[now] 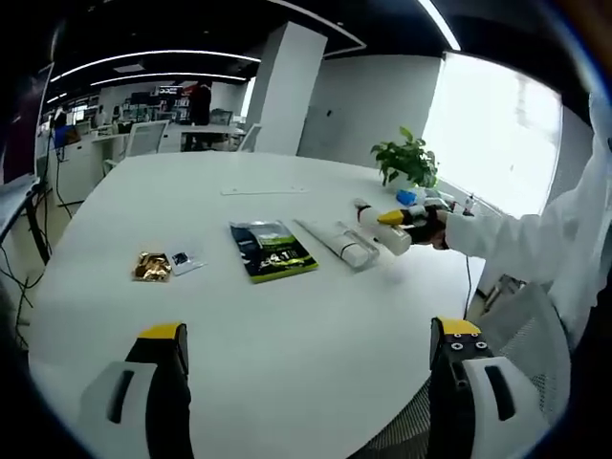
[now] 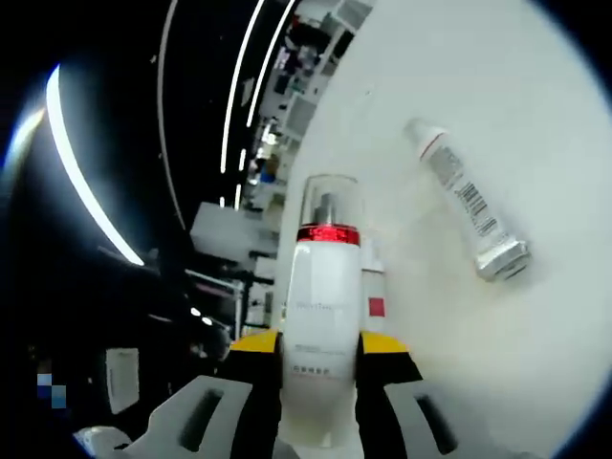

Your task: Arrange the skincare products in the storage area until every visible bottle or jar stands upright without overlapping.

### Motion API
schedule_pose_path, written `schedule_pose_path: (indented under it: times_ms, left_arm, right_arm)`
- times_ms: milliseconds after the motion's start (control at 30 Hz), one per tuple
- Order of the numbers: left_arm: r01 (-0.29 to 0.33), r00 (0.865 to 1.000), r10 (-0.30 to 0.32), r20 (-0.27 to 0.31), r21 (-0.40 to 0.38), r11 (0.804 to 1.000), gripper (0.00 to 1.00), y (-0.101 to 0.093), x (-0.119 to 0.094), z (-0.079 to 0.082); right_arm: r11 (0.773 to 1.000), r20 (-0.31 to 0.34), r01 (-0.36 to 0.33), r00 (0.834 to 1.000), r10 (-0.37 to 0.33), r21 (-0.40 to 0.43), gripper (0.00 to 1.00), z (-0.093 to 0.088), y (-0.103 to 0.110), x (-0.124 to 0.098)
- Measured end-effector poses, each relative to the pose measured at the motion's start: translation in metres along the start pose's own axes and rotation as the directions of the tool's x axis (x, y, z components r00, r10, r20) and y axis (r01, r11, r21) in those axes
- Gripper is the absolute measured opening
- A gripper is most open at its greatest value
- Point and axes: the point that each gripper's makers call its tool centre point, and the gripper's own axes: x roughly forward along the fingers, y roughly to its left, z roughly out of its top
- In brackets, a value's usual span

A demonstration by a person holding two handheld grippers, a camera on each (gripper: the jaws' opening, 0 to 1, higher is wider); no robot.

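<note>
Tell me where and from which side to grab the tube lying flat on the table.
Grip the tube across its round body, about midway along, coming from above with the jaws straddling its long axis. It lies flat on the white table, so its sides are free. The crimped tail is flat and thin and the cap end narrow, so both probably slip. The right gripper is shut on the pump bottle; the left gripper is open.

white table | green packet | tube | gold wrapper

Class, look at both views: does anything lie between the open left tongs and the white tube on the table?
Nothing visible does. Bare table runs from the left tongs to the white tube; the green packet lies beside that path.
</note>
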Motion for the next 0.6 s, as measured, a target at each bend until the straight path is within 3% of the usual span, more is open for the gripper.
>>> schedule_pose_path:
  times_ms: [400,600]
  left_arm:
    - [0.067,0.998,-0.067,0.0,0.02,0.998,0.99,0.002,0.014,0.021]
    - [0.126,0.992,-0.126,0.009,-0.005,0.992,0.99,-0.007,0.019,0.031]
  right_arm:
    - [0.998,-0.042,-0.044,0.998,0.042,-0.048,0.23,-0.031,0.019,0.008]
    - [0.992,-0.07,-0.072,0.995,0.065,-0.1,0.23,-0.046,0.03,0.01]
